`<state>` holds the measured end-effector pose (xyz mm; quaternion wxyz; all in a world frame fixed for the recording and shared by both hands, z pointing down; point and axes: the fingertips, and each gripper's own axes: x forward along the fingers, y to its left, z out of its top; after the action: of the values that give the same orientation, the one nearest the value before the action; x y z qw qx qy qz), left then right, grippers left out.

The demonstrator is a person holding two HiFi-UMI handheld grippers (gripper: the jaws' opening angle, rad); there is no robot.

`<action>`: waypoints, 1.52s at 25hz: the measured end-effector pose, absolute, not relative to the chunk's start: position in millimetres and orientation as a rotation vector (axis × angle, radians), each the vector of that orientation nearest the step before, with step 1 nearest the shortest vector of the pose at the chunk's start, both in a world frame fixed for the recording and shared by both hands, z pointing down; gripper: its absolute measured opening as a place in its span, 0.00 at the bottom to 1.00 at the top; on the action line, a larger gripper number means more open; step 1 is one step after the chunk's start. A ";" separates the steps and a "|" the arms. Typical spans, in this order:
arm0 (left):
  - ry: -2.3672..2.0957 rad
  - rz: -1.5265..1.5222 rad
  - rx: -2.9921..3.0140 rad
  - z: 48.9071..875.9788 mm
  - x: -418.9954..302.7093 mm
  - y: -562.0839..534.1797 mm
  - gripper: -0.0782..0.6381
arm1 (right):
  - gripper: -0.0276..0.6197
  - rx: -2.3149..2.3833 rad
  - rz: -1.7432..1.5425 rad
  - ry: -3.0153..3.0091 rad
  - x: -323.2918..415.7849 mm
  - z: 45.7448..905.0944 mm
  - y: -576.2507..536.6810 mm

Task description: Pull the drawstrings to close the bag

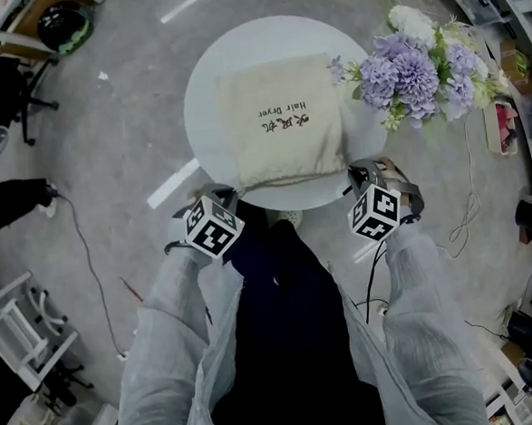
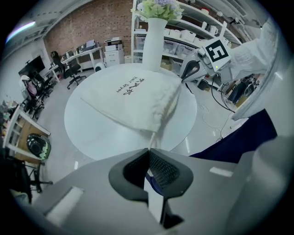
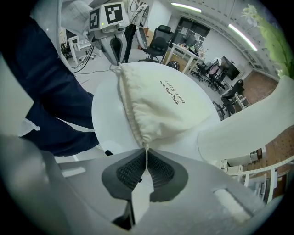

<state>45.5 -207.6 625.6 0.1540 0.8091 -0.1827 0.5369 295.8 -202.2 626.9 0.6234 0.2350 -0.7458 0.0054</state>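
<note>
A cream drawstring bag (image 1: 279, 120) printed "Hair Dryer" lies flat on the round white table (image 1: 210, 84), its gathered mouth along the near edge. My left gripper (image 1: 228, 195) is at the mouth's left corner. In the left gripper view its jaws (image 2: 148, 149) are shut on the thin drawstring (image 2: 152, 137) that runs out of the bag (image 2: 133, 98). My right gripper (image 1: 359, 170) is at the right corner. It is shut (image 3: 146, 155) on the other drawstring (image 3: 146, 150), which leaves the puckered corner of the bag (image 3: 161, 105). Both cords look taut.
A bunch of purple and white flowers (image 1: 417, 60) in a white vase (image 2: 154, 40) stands at the table's far right edge. Office chairs, shelves and floor cables (image 1: 470, 206) surround the table. The person's dark apron (image 1: 287, 324) hangs just below the near rim.
</note>
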 end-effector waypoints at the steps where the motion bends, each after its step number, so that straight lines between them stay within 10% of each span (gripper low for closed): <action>1: -0.528 1.569 2.325 626.0 43.9 -207.2 0.13 | 0.06 0.545 0.006 -1.709 295.4 626.6 -201.3; 38: -0.656 1.944 2.258 639.6 -12.3 -207.1 0.13 | 0.06 0.545 -0.143 -1.555 319.8 622.3 -186.3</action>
<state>-12.3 -207.1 639.6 0.0453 0.7393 -0.2149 0.6366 319.8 -186.3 622.3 0.6769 0.2426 -0.6920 -0.0638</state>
